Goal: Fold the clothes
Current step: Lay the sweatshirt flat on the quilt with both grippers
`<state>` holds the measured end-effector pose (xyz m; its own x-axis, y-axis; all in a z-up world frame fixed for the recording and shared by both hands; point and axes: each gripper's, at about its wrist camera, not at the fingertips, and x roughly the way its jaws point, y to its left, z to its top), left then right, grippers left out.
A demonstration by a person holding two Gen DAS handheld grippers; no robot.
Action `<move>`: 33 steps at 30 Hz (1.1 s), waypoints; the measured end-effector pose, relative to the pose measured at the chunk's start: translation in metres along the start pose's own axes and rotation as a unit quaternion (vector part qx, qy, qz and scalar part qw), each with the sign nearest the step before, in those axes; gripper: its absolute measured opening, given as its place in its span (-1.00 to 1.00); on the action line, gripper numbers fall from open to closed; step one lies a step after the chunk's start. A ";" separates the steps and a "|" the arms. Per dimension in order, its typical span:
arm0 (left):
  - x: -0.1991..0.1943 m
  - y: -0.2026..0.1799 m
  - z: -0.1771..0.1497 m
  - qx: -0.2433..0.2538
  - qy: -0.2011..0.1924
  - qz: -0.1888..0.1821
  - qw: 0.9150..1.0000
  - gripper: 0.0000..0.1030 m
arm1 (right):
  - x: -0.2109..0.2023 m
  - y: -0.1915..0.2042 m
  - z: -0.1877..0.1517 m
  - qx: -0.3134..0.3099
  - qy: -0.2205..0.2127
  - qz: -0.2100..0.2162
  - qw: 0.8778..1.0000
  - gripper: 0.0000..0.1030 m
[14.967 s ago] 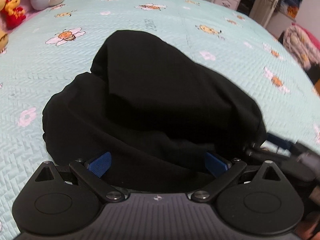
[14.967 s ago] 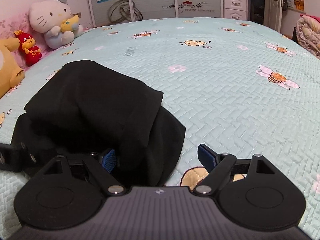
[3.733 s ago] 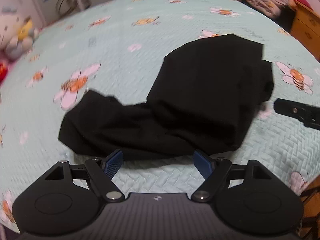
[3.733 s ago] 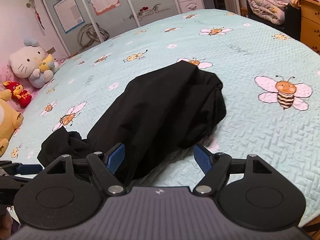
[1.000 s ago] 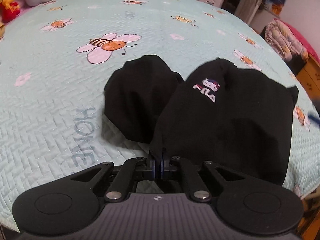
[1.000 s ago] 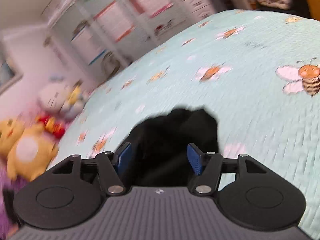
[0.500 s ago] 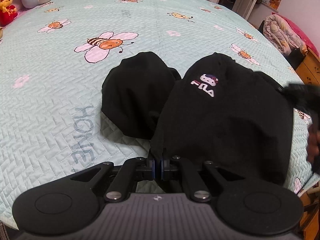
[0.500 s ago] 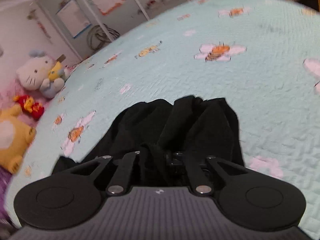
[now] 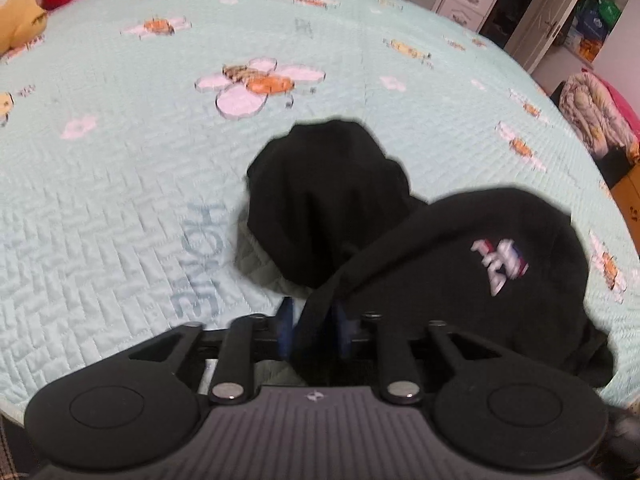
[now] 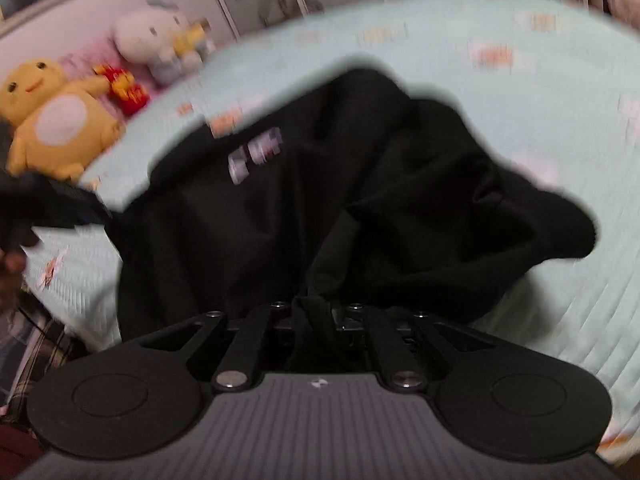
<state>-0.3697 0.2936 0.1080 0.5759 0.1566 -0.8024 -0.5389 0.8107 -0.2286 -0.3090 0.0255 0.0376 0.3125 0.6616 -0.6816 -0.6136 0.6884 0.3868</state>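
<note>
Folding is barely begun: rumpled black logo garment is bunched on the mint quilted bed, left claw opening around its hem, right claw clenched on fabric.

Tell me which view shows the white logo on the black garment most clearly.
The left wrist view. There the logo lies close on the black garment, only slightly blurred, with white letters and red and blue marks visible. In the right wrist view the logo is smeared by motion blur into pale blocks, and no letters can be read.
</note>
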 end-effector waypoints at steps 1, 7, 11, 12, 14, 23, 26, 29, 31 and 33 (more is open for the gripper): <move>-0.005 -0.003 0.002 0.002 -0.008 -0.002 1.000 -0.25 | 0.001 0.001 -0.002 -0.002 0.003 0.002 1.000 -0.89; -0.017 -0.040 0.004 0.054 -0.018 -0.052 0.997 0.03 | -0.024 -0.018 0.005 0.033 0.009 0.052 0.998 -0.65; 0.004 -0.073 -0.014 0.113 0.025 -0.081 0.990 0.11 | -0.070 -0.042 0.011 0.063 -0.037 0.090 0.993 -0.44; 0.012 -0.079 -0.021 0.122 0.042 -0.084 0.988 0.11 | -0.083 -0.048 0.012 0.067 -0.059 0.088 0.992 -0.33; 0.029 -0.088 -0.032 0.141 0.071 -0.077 0.984 0.11 | -0.102 -0.063 0.016 0.086 -0.107 0.059 0.989 0.08; 0.038 -0.079 -0.035 0.116 0.101 -0.061 0.986 0.11 | -0.055 -0.127 0.002 0.207 -0.077 0.007 0.975 0.47; 0.025 -0.076 -0.029 0.102 0.090 -0.065 0.989 0.11 | -0.047 -0.119 0.001 0.214 -0.078 0.043 0.973 0.14; 0.010 -0.081 -0.021 0.108 0.075 -0.089 0.987 0.13 | -0.051 -0.091 0.007 0.173 -0.097 0.054 0.979 -0.10; 0.000 -0.090 -0.018 0.113 0.066 -0.114 0.985 0.18 | -0.061 -0.060 0.011 0.111 -0.120 0.041 0.986 -0.11; -0.010 -0.098 -0.015 0.104 0.067 -0.157 0.980 0.27 | -0.071 -0.027 0.014 0.046 -0.143 0.033 0.988 -0.12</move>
<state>-0.3311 0.2041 0.1302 0.5994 -0.1826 -0.7793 -0.2034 0.9069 -0.3690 -0.3044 -0.0355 0.0841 0.4742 0.7543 -0.4541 -0.5752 0.6559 0.4889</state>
